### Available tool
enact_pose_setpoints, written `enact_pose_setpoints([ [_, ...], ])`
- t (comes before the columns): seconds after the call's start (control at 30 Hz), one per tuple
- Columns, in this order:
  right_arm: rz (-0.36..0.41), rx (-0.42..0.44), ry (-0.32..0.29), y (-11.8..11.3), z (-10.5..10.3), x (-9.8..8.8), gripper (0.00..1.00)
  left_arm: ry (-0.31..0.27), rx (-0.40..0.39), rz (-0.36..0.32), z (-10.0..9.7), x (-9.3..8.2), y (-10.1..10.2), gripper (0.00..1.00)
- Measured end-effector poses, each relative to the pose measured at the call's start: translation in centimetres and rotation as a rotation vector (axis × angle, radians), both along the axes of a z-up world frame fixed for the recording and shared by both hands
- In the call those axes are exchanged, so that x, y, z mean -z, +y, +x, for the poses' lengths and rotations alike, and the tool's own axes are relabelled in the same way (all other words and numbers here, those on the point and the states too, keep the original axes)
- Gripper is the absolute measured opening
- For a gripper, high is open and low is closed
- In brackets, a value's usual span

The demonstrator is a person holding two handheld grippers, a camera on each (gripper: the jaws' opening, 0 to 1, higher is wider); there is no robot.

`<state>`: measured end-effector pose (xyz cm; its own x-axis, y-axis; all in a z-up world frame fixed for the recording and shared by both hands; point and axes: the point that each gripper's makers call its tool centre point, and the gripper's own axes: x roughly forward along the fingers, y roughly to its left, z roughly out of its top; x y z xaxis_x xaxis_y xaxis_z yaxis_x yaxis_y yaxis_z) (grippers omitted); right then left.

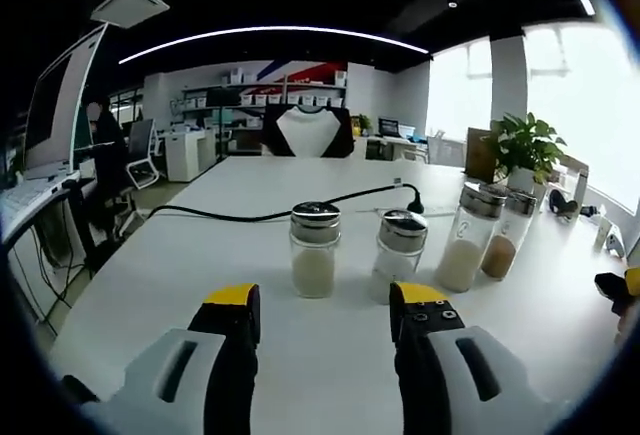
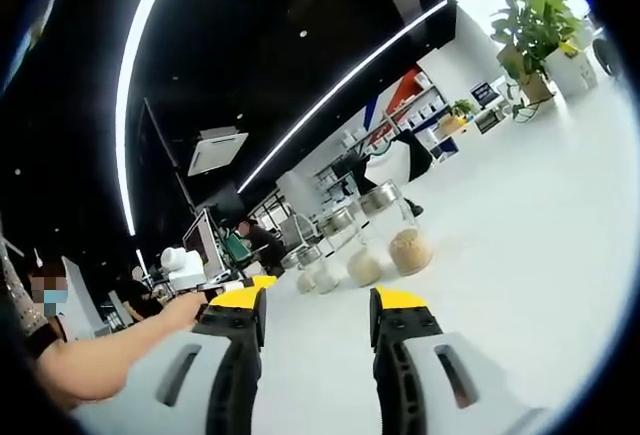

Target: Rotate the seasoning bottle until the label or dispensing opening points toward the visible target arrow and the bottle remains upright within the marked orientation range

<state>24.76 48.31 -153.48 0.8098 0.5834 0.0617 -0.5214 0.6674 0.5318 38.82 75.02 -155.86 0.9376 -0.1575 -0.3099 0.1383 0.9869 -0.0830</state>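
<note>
Four clear glass seasoning bottles with ribbed silver metal caps stand upright in a row on a smooth white table (image 1: 300,375). The nearest seasoning bottle (image 1: 314,250), cylindrical and holding pale powder, stands just ahead of the left gripper (image 1: 325,305), whose black, yellow-tipped jaws are spread apart and hold nothing. In the right gripper view, tilted, the right gripper (image 2: 315,303) also hangs with jaws apart and empty, well back from the bottles. No bottle is grasped, so the rotation looks not yet begun. No target arrow can be made out. A black cable (image 1: 250,215) trails behind the row.
</note>
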Motion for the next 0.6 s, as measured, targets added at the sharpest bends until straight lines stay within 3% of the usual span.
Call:
enact_pose_setpoints([
  [0.6, 0.012, 0.016, 0.008, -0.6, 0.6, 0.2, 0.39, 0.008, -0.035, 0.017, 5.9, -0.2, 1.2, 0.53],
])
